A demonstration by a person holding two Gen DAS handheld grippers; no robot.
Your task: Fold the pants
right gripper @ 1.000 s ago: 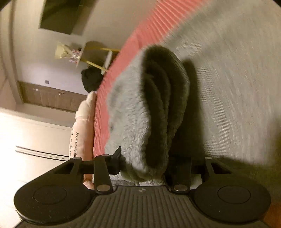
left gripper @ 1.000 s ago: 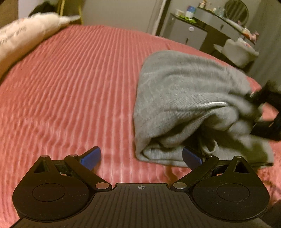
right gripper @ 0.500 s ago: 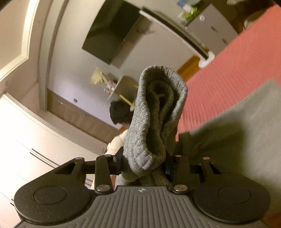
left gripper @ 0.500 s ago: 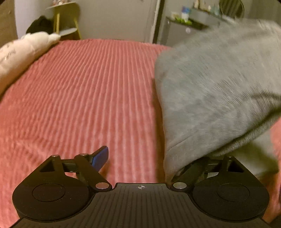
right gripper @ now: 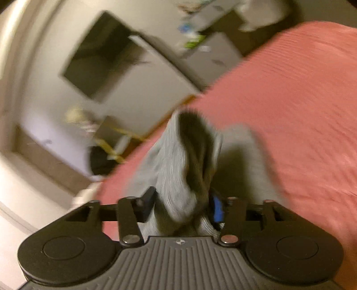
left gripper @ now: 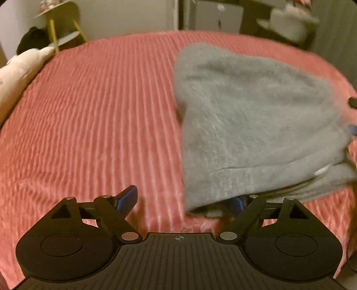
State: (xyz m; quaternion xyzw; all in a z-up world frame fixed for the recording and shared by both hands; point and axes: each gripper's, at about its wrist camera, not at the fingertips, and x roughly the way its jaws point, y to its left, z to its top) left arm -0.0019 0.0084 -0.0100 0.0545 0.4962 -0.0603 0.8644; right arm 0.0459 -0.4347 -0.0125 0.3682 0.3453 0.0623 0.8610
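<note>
Grey knit pants [left gripper: 256, 125] lie folded in a thick stack on the right half of the pink ribbed bedspread [left gripper: 100, 111]. My left gripper [left gripper: 181, 200] is open at the stack's near left corner. Its left finger is over bare bedspread, and its right finger is partly hidden under the pants' hem. In the right wrist view a bunched fold of the pants [right gripper: 176, 160] stands between the fingers of my right gripper [right gripper: 183, 203]. The jaws are opening and the fold sags loosely between the pads. This view is blurred.
A cream pillow [left gripper: 20, 73] lies at the bed's left edge, with a yellow side table [left gripper: 62, 24] behind it. A grey dresser [left gripper: 212, 13] stands past the far edge of the bed. A dark screen [right gripper: 100, 58] hangs on the wall.
The raised part of the pants has come down flat on the stack. My right gripper has swung towards the bed and spread wider around its fold. The left gripper shifted sideways along the hem.
</note>
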